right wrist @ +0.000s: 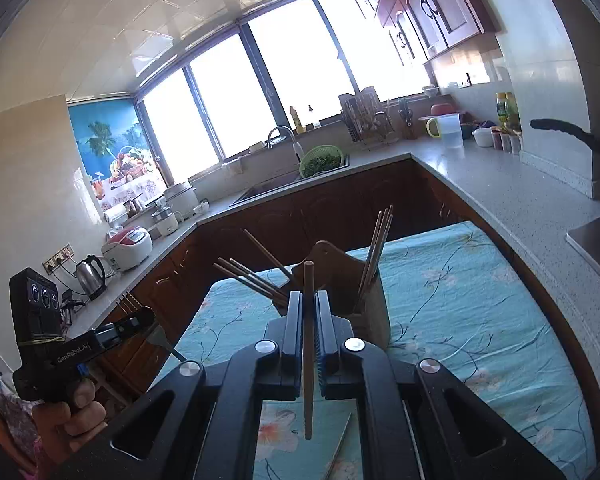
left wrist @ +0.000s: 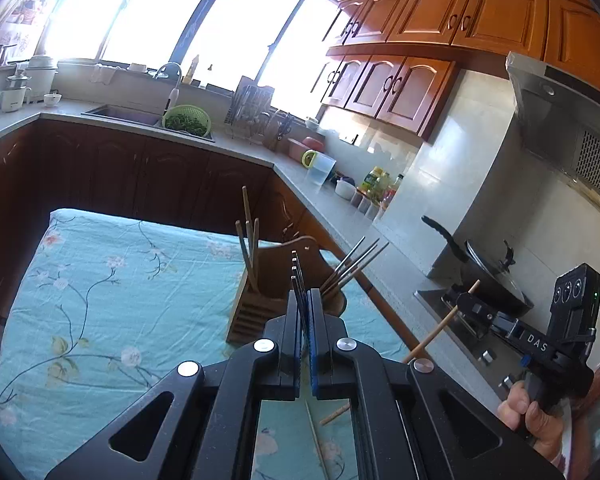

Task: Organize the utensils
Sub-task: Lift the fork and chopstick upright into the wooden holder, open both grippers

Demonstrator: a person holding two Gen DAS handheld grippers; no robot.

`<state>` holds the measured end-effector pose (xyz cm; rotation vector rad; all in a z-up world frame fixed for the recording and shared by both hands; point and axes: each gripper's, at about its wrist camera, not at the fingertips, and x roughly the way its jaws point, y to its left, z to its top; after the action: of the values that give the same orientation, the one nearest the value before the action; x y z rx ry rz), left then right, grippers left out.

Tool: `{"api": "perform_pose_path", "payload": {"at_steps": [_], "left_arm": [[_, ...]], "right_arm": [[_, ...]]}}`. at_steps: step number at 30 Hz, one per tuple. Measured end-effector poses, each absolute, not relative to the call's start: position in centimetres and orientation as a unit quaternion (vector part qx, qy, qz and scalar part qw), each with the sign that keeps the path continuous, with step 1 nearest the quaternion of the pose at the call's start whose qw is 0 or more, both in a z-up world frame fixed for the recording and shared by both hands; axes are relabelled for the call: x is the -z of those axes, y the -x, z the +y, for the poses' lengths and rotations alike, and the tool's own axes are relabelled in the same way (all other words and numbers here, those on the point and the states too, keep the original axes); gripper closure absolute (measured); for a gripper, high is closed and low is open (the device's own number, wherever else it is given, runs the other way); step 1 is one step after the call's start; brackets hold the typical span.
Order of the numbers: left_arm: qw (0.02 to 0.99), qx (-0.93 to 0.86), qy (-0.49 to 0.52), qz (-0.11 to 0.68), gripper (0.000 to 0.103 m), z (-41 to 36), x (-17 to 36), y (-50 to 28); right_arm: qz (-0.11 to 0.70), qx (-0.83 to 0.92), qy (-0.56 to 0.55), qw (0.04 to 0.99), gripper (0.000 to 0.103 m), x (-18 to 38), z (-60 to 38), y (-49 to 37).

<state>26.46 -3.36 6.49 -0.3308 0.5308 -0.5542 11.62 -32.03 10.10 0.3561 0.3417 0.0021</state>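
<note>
While wooden chopsticks [left wrist: 250,240] and metal ones [left wrist: 356,264] already stand in the wooden holder [left wrist: 284,280], the left gripper [left wrist: 305,300] clenches dark metal chopsticks [left wrist: 296,280] and the right gripper [right wrist: 309,300] a wooden chopstick [right wrist: 308,352]; two strays (probably chopsticks) [left wrist: 334,416] lie on the floral cloth [left wrist: 100,280].

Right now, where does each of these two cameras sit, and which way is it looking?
Left wrist: rides the left gripper, looking along its fingers shut on dark metal chopsticks, toward the wooden holder; the right gripper and hand show at right.
Right wrist: rides the right gripper, which clamps a wooden chopstick, facing the holder; the left gripper and hand show at left.
Shared: the holder, floral tablecloth, sink and window.
</note>
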Motion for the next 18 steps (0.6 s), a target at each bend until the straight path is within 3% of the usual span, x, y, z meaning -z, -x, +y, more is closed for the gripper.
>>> {"api": "perform_pose_path", "payload": {"at_steps": [10,18], "left_arm": [[0.914,0.291,0.181,0.217,0.102,-7.0,-8.9,-34.4],[0.907,0.277,0.202,0.244,0.102,-10.2,-5.1,-41.7]], "right_arm": [[0.092,0.034,-0.161,0.982,0.098,-15.9,-35.1,-15.1],[0.078,0.054,-0.148,0.984,0.098,-15.5,-36.1,-19.0]]}}
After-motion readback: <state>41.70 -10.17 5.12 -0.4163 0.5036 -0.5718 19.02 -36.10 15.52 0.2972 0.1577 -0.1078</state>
